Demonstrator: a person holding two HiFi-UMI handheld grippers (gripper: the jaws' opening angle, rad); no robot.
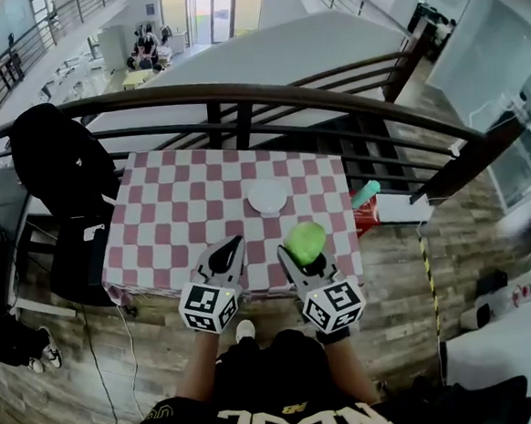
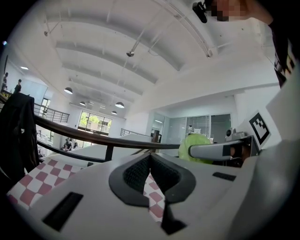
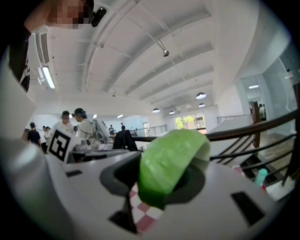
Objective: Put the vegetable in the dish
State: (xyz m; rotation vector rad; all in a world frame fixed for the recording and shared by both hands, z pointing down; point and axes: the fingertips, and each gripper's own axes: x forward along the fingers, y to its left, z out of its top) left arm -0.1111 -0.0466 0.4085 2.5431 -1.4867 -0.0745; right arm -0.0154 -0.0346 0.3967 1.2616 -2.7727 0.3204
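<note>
Green vegetable (image 1: 305, 240) is clamped in our right gripper (image 1: 298, 255) above the table's near edge. Our left gripper (image 1: 227, 253) beside it is fully closed and empty. White dish (image 1: 269, 198) sits further back on the checkered tablecloth (image 1: 174, 214).

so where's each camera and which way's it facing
Head view: on the person's head, looking steeply down at the checkered table and white dish; shows forearms, shirt, left gripper and right gripper.
Left gripper view: on the left gripper, looking along its shut jaws and up toward the ceiling; shirt at right edge.
Right gripper view: on the right gripper, looking along jaws clamped on the green vegetable; shirt at upper left.
Shared: all three show the vegetable; each gripper view catches the other's marker cube.
</note>
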